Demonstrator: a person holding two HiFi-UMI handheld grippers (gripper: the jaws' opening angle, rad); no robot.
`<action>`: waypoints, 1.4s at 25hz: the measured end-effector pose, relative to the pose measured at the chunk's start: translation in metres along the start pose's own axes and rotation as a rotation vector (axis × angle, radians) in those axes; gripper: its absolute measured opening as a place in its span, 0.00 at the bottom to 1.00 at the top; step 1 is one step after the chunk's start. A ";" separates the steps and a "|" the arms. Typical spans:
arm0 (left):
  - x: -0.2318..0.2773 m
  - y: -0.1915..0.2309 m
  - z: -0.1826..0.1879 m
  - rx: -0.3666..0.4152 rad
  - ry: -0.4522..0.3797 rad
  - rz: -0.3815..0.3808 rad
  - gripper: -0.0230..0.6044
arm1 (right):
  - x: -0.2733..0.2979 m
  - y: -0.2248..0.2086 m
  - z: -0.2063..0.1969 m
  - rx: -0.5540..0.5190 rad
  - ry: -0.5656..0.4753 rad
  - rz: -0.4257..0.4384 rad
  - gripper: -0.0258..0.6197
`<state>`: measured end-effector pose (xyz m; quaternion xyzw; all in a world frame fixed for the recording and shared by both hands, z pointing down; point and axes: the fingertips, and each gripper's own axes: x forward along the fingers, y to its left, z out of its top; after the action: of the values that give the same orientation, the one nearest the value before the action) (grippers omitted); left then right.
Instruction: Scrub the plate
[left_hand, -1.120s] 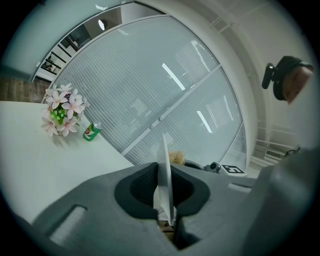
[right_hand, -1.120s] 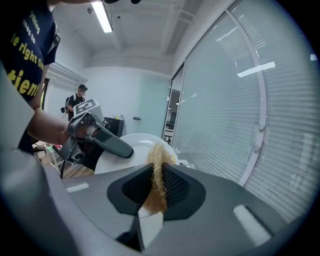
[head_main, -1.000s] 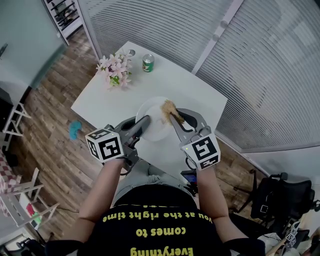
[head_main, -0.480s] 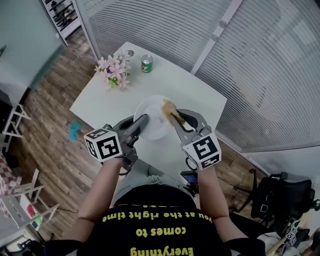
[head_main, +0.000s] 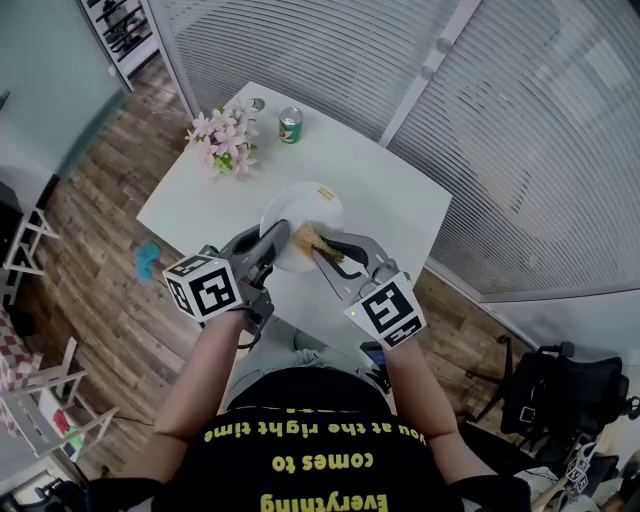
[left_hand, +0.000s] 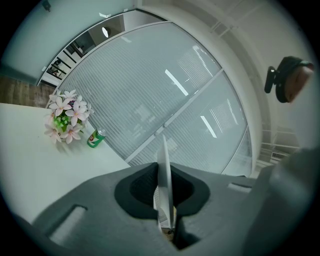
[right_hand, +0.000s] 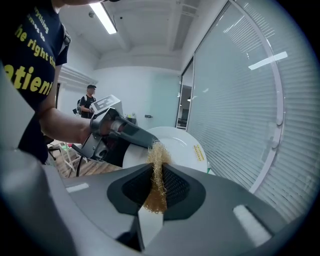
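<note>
A white plate (head_main: 300, 215) is over the white table (head_main: 390, 195), and my left gripper (head_main: 277, 240) is shut on its near-left rim. In the left gripper view the plate (left_hand: 164, 175) shows edge-on between the jaws. My right gripper (head_main: 316, 244) is shut on a golden wire scrubber (head_main: 305, 238), which lies against the plate's near part. The right gripper view shows the scrubber (right_hand: 157, 172) pinched between the jaws, with the plate's face (right_hand: 177, 147) and the left gripper (right_hand: 122, 131) just beyond it.
A bunch of pink flowers (head_main: 222, 143) and a green can (head_main: 290, 125) stand at the table's far left corner. A slatted glass wall runs behind the table. A blue object (head_main: 150, 260) lies on the wood floor at left. A person (right_hand: 88, 102) stands far off.
My right gripper has carried the scrubber from the plate's far right side leftward and nearer, across its face. The plate and left gripper have shifted slightly to the left.
</note>
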<state>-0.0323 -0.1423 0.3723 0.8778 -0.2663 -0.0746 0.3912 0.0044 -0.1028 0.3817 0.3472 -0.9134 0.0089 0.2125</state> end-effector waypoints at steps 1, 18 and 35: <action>0.000 0.000 -0.001 0.002 0.000 0.001 0.07 | 0.001 0.003 0.001 -0.004 -0.001 0.011 0.12; -0.002 0.001 -0.002 0.007 -0.021 0.027 0.07 | 0.005 0.045 0.004 -0.027 -0.006 0.136 0.12; -0.003 -0.010 -0.004 0.002 -0.023 0.001 0.07 | -0.023 -0.034 -0.015 0.041 0.002 -0.092 0.12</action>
<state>-0.0299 -0.1326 0.3672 0.8770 -0.2714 -0.0840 0.3874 0.0474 -0.1113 0.3816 0.3932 -0.8958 0.0182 0.2065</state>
